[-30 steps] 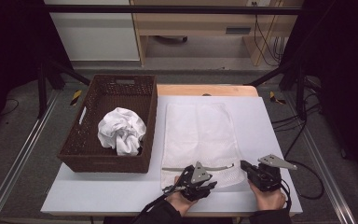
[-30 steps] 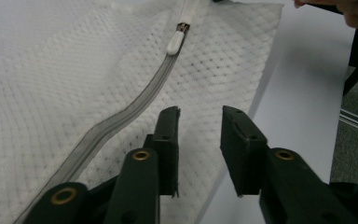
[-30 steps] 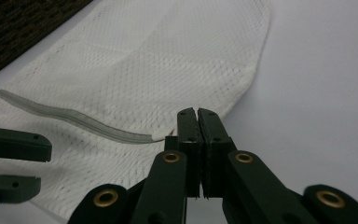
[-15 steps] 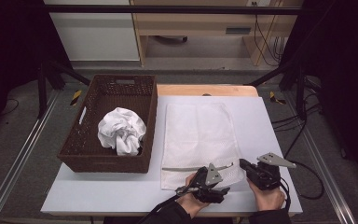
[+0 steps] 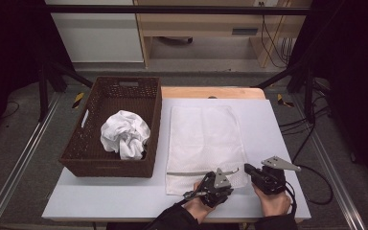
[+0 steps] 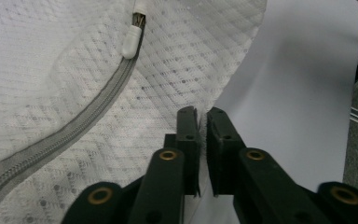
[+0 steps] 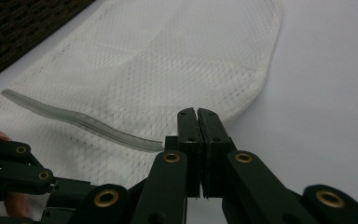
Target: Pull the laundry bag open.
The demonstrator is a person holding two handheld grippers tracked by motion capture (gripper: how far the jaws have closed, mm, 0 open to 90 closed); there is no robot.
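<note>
A white mesh bag [image 5: 206, 139] lies flat on the white table [image 5: 115, 201], its grey zip [image 5: 191, 173] running across near its front edge. My left gripper [image 5: 227, 182] sits at the bag's near right corner. In the left gripper view its jaws [image 6: 202, 116] have just been closing and now pinch the bag's [image 6: 74, 70] thin edge, to the right of the zip [image 6: 74, 126] and its white pull [image 6: 131, 39]. My right gripper [image 5: 247, 168] [image 7: 197, 114] is shut on the bag's [image 7: 144, 70] edge where the zip [image 7: 74, 119] ends.
A dark wicker basket [image 5: 76, 158] stands left of the bag, holding a crumpled white cloth [image 5: 124, 134]. A wooden board [image 5: 211, 92] lies along the table's far edge. Bare table stretches right of the bag and in front of the basket.
My left gripper has shifted right along the bag's near edge, closer to the right gripper, and its jaws have shut on the fabric. The right gripper has stayed put.
</note>
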